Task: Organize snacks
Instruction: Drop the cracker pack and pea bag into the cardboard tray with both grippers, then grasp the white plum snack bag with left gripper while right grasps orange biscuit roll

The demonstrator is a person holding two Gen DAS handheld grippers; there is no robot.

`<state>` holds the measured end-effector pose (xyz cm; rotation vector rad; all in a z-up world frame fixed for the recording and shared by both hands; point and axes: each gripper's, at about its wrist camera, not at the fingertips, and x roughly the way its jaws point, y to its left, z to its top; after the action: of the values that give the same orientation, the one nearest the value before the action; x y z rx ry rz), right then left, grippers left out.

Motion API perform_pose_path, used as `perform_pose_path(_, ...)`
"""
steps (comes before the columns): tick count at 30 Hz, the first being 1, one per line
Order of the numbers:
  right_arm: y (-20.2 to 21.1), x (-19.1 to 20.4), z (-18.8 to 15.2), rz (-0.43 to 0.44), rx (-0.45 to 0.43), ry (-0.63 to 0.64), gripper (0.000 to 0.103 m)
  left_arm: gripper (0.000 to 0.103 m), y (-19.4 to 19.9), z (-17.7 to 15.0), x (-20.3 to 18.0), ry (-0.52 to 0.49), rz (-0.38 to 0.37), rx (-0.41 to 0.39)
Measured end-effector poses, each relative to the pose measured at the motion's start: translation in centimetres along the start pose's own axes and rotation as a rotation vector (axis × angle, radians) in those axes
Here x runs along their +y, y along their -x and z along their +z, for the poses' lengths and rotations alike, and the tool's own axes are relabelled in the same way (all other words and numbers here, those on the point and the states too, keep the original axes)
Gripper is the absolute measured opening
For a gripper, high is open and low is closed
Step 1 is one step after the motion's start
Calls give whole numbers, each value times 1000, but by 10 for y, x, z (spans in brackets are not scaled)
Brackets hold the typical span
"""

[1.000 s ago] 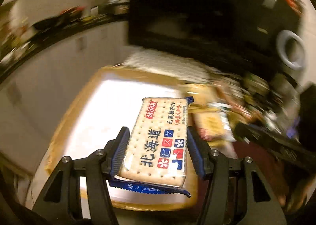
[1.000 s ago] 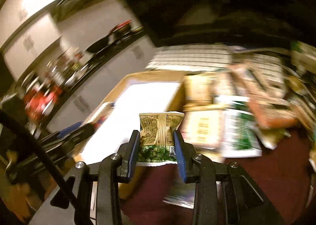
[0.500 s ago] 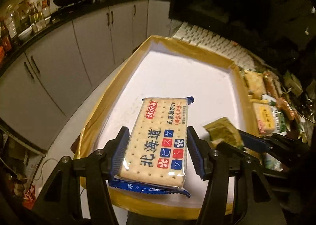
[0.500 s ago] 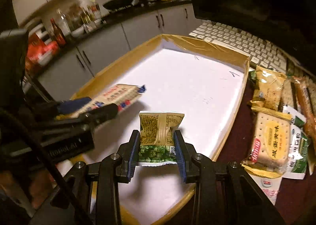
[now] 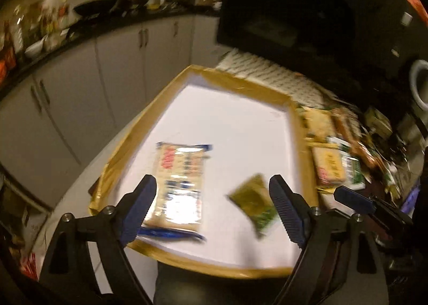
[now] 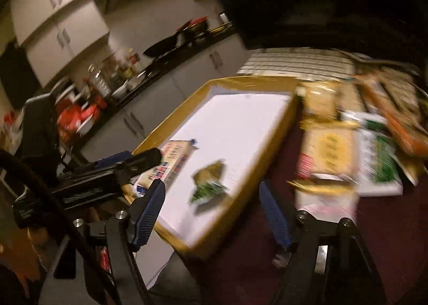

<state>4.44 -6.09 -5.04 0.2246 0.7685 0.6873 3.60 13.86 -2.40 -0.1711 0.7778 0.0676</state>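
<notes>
The cracker packet [image 5: 178, 182] with blue ends lies on the white floor of the brown-rimmed tray [image 5: 299, 128], free of the pads. My left gripper [image 5: 212, 210] hangs above it, its jaws opening wide with nothing pressed between them. A small green snack packet [image 5: 254, 203] lies to the right of the crackers. In the right wrist view the green packet [image 6: 210, 184] sits in the tray [image 6: 278, 139] ahead of my right gripper [image 6: 211, 214], whose jaws are also opening and hold nothing. The cracker packet [image 6: 171, 161] and left gripper [image 6: 128, 163] show at the left.
A pile of snack packets [image 6: 331, 149] lies on the dark red cloth [image 6: 374, 238] right of the tray. A white keyboard [image 5: 267, 72] and a dark monitor [image 5: 307, 10] stand behind. Grey kitchen cabinets [image 5: 80, 85] run along the left.
Both grippers have opened and let go. The cracker packet and the green packet now lie on the tray, and both grippers have drawn back from them.
</notes>
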Motion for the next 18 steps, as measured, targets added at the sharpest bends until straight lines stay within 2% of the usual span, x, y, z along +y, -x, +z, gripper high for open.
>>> perform_pose_path(4,34,-26,-13,-41,-37,-58,74,86,14,-6,-33,-52,-70,-5)
perform_pose_path(10,67,-61,-18,-116,-84,-151,74,86,21,-16,-79,-145,-118,24)
perform_pose_path(18,78,-93,-25,-163,-84,-235,74,86,5,-36,-118,-197,-196,155)
